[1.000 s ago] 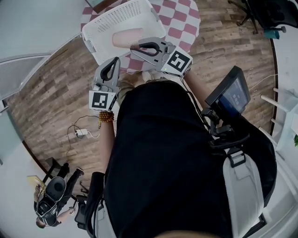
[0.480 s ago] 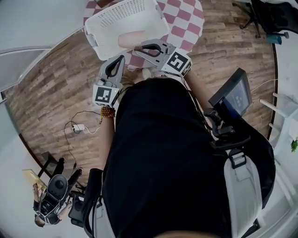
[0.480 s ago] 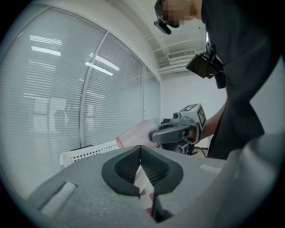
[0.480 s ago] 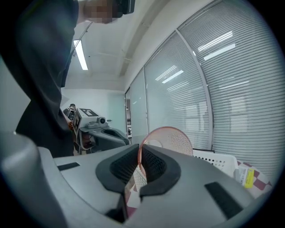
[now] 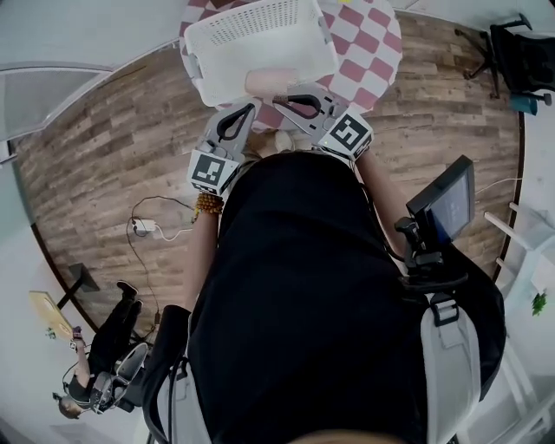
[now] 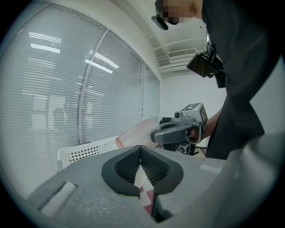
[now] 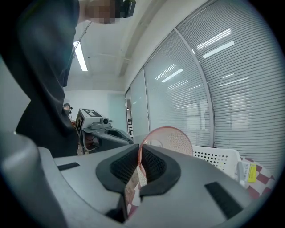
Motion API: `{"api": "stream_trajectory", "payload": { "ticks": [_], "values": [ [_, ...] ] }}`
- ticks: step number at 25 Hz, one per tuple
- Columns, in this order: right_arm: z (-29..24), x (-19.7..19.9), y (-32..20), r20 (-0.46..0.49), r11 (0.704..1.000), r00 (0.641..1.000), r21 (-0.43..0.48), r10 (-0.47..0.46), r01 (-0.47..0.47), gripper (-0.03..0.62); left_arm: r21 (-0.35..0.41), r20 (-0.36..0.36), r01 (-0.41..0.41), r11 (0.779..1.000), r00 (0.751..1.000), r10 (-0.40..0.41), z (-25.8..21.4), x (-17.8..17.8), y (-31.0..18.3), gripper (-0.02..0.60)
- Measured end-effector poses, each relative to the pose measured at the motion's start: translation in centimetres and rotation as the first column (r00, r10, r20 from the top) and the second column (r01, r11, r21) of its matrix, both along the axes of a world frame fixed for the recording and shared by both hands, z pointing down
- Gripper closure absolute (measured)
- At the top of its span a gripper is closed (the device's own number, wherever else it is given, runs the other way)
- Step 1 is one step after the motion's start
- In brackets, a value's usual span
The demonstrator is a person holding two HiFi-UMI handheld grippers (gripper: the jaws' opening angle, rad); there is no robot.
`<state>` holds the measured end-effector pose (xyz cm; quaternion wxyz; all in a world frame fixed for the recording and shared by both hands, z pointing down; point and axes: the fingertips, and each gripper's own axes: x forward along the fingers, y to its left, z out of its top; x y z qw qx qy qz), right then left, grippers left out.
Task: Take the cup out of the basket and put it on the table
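Observation:
A pink translucent cup lies tilted at the near rim of the white perforated basket, which stands on the red-and-white checkered table. My right gripper is shut on the cup's rim; in the right gripper view the thin pink wall of the cup runs between the pads of the right gripper. My left gripper hovers just left of it, near the basket's front wall. In the left gripper view the left gripper is shut with nothing in it, and the cup shows beyond.
Wooden floor surrounds the small table. A cable and plug lie on the floor at left. A tablet on a stand is at right, an office chair at far right. Window blinds stand behind the basket.
The whole head view has shifted, so basket and both grippers sit higher and further right in frame. The cup stays pinched in the right gripper by the basket's near rim.

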<state>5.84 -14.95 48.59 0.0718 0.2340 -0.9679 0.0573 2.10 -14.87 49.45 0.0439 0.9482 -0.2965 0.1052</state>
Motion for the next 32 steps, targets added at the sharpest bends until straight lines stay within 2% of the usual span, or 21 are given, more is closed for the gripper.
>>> {"api": "stream_trajectory", "payload": {
  "ticks": [32],
  "values": [
    [1.2,-0.2,0.6,-0.029,0.999,0.999,-0.021,-0.026,0.025,0.568,-0.039,0.005,0.023,0.999,1.0,-0.023,1.2,-0.7,0.8,0.575]
  ]
}}
